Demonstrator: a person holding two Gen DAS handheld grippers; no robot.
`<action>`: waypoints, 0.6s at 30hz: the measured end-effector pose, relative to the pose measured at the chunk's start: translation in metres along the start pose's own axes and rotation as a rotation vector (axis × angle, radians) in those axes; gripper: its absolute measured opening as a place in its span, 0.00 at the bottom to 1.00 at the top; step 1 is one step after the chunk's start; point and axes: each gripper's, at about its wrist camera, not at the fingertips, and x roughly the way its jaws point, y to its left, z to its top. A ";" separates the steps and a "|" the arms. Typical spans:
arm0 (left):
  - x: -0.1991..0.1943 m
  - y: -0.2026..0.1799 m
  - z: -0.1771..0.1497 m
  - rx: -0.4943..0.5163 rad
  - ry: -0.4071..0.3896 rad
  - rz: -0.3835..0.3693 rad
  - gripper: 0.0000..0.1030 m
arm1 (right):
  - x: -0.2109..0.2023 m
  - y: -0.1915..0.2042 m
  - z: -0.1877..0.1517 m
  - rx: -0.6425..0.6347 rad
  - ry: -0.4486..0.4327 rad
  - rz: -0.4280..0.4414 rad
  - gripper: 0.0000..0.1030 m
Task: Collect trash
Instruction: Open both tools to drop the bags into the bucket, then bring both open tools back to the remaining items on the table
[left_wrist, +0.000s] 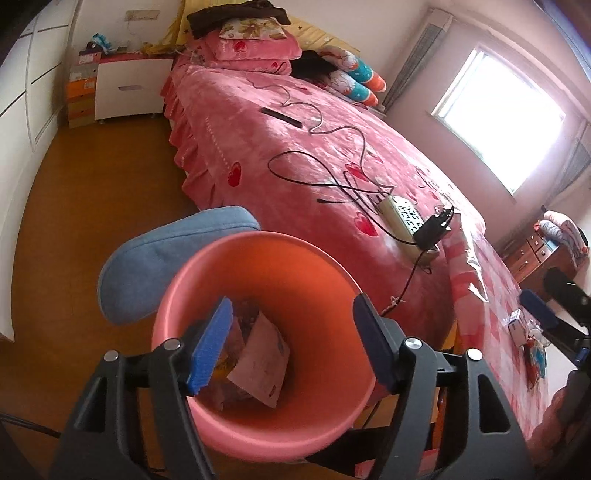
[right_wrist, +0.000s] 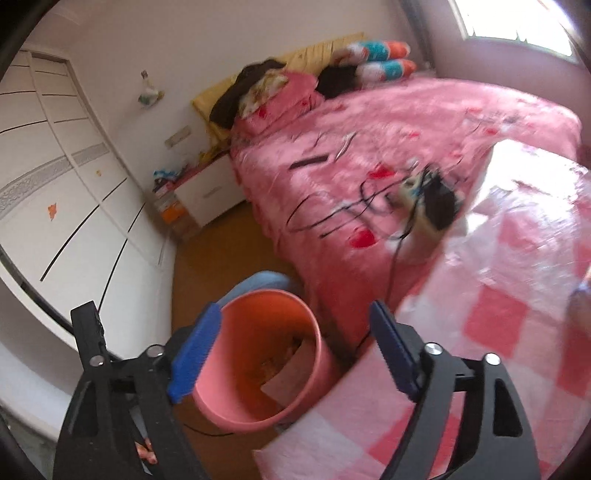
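Left wrist view: left tool (left_wrist: 291, 339) hangs open and empty right over pink bin (left_wrist: 207, 435) holding paper scraps (left_wrist: 260, 363), right tool (right_wrist: 295, 354) also open, empty, bin just below-left, leftover trash (left_wrist: 532, 339) on bench (left_wrist: 491, 280) to the right.

Open bin (left_wrist: 207, 417) mouth (bed (left_wrist: 295, 155) alongside)

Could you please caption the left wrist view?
Open left tongs above a pink bin holding paper trash, beside the bed.
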 end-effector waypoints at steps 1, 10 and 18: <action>0.000 -0.001 0.000 0.005 -0.001 0.001 0.68 | -0.004 -0.002 0.000 -0.005 -0.011 -0.010 0.85; -0.006 -0.024 -0.003 0.048 0.012 -0.029 0.69 | -0.035 -0.019 -0.018 -0.046 -0.054 -0.111 0.87; -0.017 -0.053 -0.012 0.111 0.034 -0.075 0.70 | -0.051 -0.040 -0.034 -0.028 -0.033 -0.160 0.87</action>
